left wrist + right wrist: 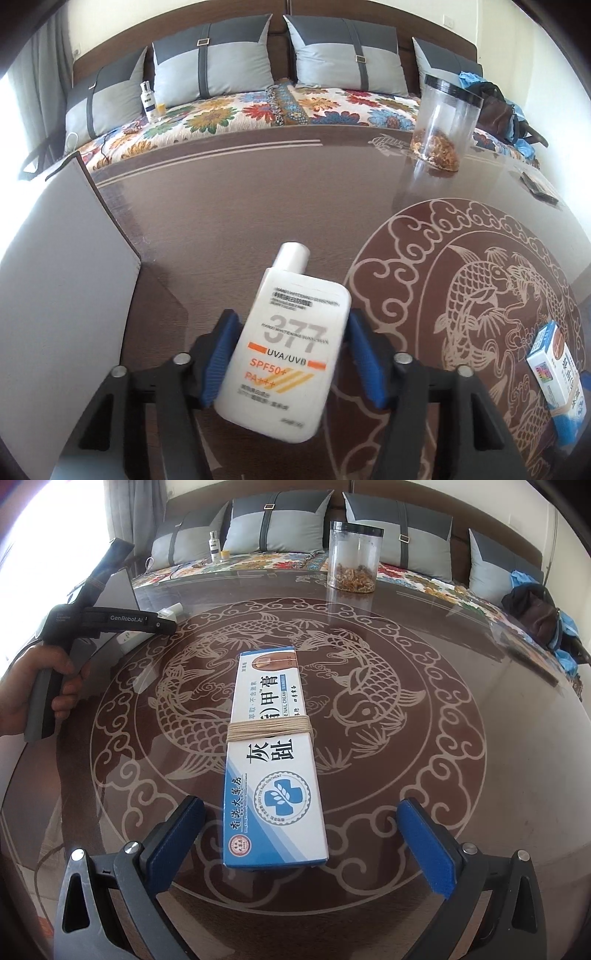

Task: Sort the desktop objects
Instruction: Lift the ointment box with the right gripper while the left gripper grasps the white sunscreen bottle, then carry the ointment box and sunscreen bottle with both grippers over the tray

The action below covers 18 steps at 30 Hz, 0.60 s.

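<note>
Left hand-held gripper (pixel 291 360) has its blue pads closed onto the sides of the white sunscreen bottle (pixel 286 354), cap pointing away, bottle tilted and looks lifted off the worktop (pixel 229 221); grip sits low on the body, so the smooth plastic could pivot or slide out if swung fast. Right hand-held gripper (pixel 301 843) is wide open, holding nothing, pads well apart on either side of the near end of the nail cream box (pixel 273 760), which lies flat on the glass over the fish pattern. Risk here: closing off-centre on only the box end, so it skews or skates on the slick glass; the string band (pixel 269 725) around its middle could snag a pad. White bag or box (pixel 70 277) stands just left of the bottle, likely drop target, a clipped edge would tip it. Further back the clear jar (pixel 354 555) near the worktop's far edge could get knocked by a wide sweep. Small bottle (pixel 214 546) on the bed behind, out of play.
</note>
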Tool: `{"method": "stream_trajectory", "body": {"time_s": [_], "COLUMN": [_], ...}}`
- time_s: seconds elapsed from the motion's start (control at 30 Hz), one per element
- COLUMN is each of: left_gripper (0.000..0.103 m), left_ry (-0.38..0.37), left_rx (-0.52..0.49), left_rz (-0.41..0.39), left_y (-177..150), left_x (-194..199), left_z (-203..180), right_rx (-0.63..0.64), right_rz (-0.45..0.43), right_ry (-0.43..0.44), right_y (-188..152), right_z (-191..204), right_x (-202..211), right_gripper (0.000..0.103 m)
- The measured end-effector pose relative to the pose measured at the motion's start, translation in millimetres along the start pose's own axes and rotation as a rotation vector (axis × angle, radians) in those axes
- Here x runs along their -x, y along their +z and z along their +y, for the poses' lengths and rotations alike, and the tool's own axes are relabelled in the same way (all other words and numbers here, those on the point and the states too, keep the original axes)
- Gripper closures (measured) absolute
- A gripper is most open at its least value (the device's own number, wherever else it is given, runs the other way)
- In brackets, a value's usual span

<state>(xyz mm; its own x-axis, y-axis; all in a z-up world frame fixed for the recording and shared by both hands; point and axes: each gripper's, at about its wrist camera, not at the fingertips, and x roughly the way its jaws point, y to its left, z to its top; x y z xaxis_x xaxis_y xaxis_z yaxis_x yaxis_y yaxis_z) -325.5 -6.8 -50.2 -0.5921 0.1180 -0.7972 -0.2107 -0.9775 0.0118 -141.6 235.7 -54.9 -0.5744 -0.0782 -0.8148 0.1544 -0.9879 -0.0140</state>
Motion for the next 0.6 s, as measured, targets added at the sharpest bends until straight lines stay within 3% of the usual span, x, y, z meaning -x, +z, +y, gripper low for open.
{"method": "stream_trajectory", "body": {"time_s": [0.13, 0.4, 0.5, 0.53, 0.6], "left_gripper": [0.052, 0.052, 0.052, 0.052, 0.052], "left_ry": [0.019, 0.026, 0.022, 0.019, 0.002], "left_rx": [0.034, 0.044, 0.043, 0.049, 0.071], "left_rz": [-0.005, 0.008, 0.009, 0.010, 0.015], "left_y": [-23, -110, -132, -136, -142], "left_x": [19, 86, 102, 105, 111], "left_z": [-12, -31, -34, -34, -32], "right_rx": [0.000, -0.002, 0.004, 0.002, 0.009], "right_rz": [0.000, -0.002, 0.023, 0.048, 0.084], "right_ry": [0.000, 0.006, 0.053, 0.071, 0.082], "right_y": [0, 0, 8, 15, 31], "right_z": [0, -1, -2, -2, 2], "right_x": [0, 1, -2, -5, -10], "right_gripper": [0.000, 0.000, 0.000, 0.002, 0.027]}}
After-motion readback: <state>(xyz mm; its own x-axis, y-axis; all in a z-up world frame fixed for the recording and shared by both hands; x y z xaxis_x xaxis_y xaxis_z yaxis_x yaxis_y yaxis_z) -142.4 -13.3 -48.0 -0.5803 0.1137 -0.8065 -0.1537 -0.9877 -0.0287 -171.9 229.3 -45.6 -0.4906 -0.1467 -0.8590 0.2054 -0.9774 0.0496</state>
